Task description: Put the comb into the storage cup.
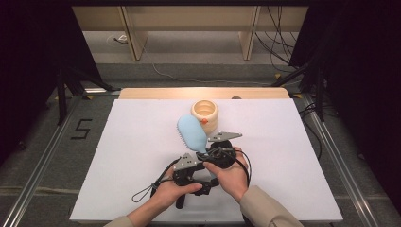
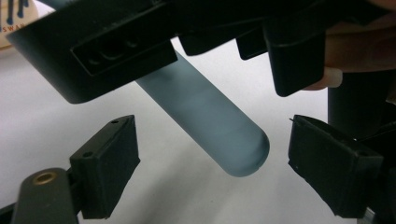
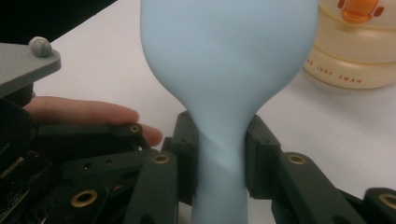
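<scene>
Blue brush [image 3: 224,70] handle between right fingers [image 3: 187,154]

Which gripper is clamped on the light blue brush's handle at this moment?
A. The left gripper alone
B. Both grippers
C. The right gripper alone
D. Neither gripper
C: in the right gripper view the right gripper has both pads pressed on the neck of the blue brush, while in the left gripper view the left gripper stands open, the handle end lying between its jaws without touching them.
</scene>
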The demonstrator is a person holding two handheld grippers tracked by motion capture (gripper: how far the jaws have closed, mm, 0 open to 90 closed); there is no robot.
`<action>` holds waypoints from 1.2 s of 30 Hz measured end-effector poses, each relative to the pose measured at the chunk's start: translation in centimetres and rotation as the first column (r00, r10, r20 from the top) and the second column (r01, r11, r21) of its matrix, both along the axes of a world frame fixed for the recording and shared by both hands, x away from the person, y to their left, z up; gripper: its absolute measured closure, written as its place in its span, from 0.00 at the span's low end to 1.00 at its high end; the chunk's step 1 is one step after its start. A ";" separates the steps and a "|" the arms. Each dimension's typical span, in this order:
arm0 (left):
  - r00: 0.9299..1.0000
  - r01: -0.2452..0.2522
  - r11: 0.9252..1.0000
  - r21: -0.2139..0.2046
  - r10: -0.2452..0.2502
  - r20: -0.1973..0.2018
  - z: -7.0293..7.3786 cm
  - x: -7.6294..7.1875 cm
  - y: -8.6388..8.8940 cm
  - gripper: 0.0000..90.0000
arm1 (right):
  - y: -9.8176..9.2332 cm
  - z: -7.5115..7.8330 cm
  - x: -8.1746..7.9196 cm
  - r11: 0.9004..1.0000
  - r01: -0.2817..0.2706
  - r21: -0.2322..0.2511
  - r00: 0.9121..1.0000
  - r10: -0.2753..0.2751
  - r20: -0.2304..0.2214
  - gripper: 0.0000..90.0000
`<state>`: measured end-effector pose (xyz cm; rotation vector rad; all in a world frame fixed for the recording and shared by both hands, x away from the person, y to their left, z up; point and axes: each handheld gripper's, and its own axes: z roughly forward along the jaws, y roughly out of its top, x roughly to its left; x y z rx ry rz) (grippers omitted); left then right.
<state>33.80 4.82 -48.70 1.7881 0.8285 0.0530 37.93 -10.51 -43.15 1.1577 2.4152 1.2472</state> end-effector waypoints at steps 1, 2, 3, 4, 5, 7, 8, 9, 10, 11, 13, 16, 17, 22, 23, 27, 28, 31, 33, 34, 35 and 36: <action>1.000 -0.002 1.000 0.000 0.002 0.000 0.0 0.0 0.0 0.18 | 0.0 0.0 0.0 1.000 0.000 -0.001 1.000 0.000 -0.001 0.78; 1.000 -0.006 1.000 0.000 0.006 0.000 0.0 0.1 0.0 0.18 | 0.0 0.0 0.0 1.000 -0.001 0.000 1.000 0.001 0.002 0.78; 1.000 -0.007 1.000 0.000 0.007 0.000 0.0 0.1 0.0 0.18 | 0.1 0.0 0.0 1.000 -0.001 0.000 1.000 0.001 0.003 0.78; 1.000 -0.008 1.000 0.000 0.008 -0.001 0.0 0.1 0.0 0.18 | 0.1 0.0 0.0 1.000 -0.001 0.000 1.000 0.001 0.003 0.78; 1.000 -0.008 1.000 0.000 0.008 -0.001 0.0 0.1 0.0 0.18 | 0.1 0.0 0.0 1.000 -0.001 0.001 1.000 0.001 0.003 0.78; 1.000 -0.011 1.000 -0.007 0.011 -0.006 0.0 0.1 -0.1 0.18 | 0.0 0.0 0.0 1.000 -0.002 0.000 1.000 0.002 0.004 0.78; 1.000 -0.012 1.000 -0.013 0.012 -0.010 0.0 0.1 -0.1 0.18 | 0.0 0.0 0.0 1.000 -0.001 0.000 1.000 0.001 0.005 0.78; 1.000 -0.012 1.000 -0.015 0.011 -0.012 0.0 0.1 -0.1 0.18 | 0.0 0.0 0.0 1.000 -0.001 0.001 1.000 0.001 0.005 0.78; 1.000 -0.013 1.000 -0.015 0.013 -0.011 0.0 0.1 -0.1 0.18 | 0.0 0.0 0.0 1.000 -0.001 0.002 1.000 0.001 0.006 0.78; 1.000 -0.015 1.000 -0.016 0.014 -0.011 0.0 0.1 -0.1 0.18 | 0.1 0.0 -0.1 1.000 0.000 0.002 1.000 0.000 0.006 0.78; 1.000 -0.016 1.000 -0.015 0.016 -0.012 0.0 0.1 -0.1 0.18 | 0.1 0.0 -0.1 1.000 -0.001 0.003 1.000 0.001 0.006 0.78; 1.000 -0.024 1.000 -0.015 0.024 -0.012 0.0 0.2 -0.2 0.19 | 0.1 -0.1 -0.1 1.000 -0.002 0.003 1.000 0.002 0.005 0.78; 1.000 -0.026 1.000 -0.013 0.026 -0.013 0.0 0.2 -0.2 0.19 | 0.1 -0.1 -0.1 1.000 -0.002 0.004 1.000 0.002 0.003 0.78; 0.999 -0.033 0.999 -0.013 0.033 -0.015 0.0 0.2 -0.2 0.19 | 0.2 -0.1 -0.1 1.000 -0.002 0.008 1.000 0.002 0.003 0.78; 0.999 -0.035 0.999 -0.014 0.035 -0.016 0.0 0.2 -0.2 0.19 | 0.2 -0.1 -0.1 1.000 -0.002 0.008 1.000 0.002 0.003 0.78; 0.999 -0.042 0.999 -0.016 0.042 -0.021 -0.1 0.3 -0.3 0.20 | 0.3 -0.1 -0.1 1.000 -0.003 0.008 1.000 0.003 0.005 0.78; 0.999 -0.043 0.999 -0.018 0.043 -0.023 -0.1 0.3 -0.3 0.21 | 0.3 0.0 -0.1 1.000 -0.003 0.008 1.000 0.003 0.005 0.78; 0.999 -0.048 0.999 -0.018 0.047 -0.022 -0.1 0.3 -0.3 0.21 | 0.3 -0.1 -0.2 1.000 -0.003 0.007 1.000 0.003 0.004 0.78; 0.999 -0.050 0.999 -0.019 0.049 -0.024 -0.1 0.4 -0.3 0.21 | 0.3 -0.1 -0.2 1.000 -0.002 0.009 1.000 0.002 0.004 0.78; 0.998 -0.051 0.999 -0.020 0.050 -0.025 -0.1 0.4 -0.3 0.21 | 0.3 -0.1 -0.2 1.000 -0.003 0.009 1.000 0.003 0.004 0.78; 0.998 -0.052 0.998 -0.021 0.051 -0.026 -0.1 0.4 -0.3 0.21 | 0.3 -0.1 -0.2 1.000 -0.005 0.008 1.000 0.005 0.004 0.78; 0.998 -0.052 0.998 -0.021 0.051 -0.026 -0.1 0.4 -0.3 0.21 | 0.3 -0.1 -0.2 1.000 -0.005 0.008 1.000 0.005 0.004 0.78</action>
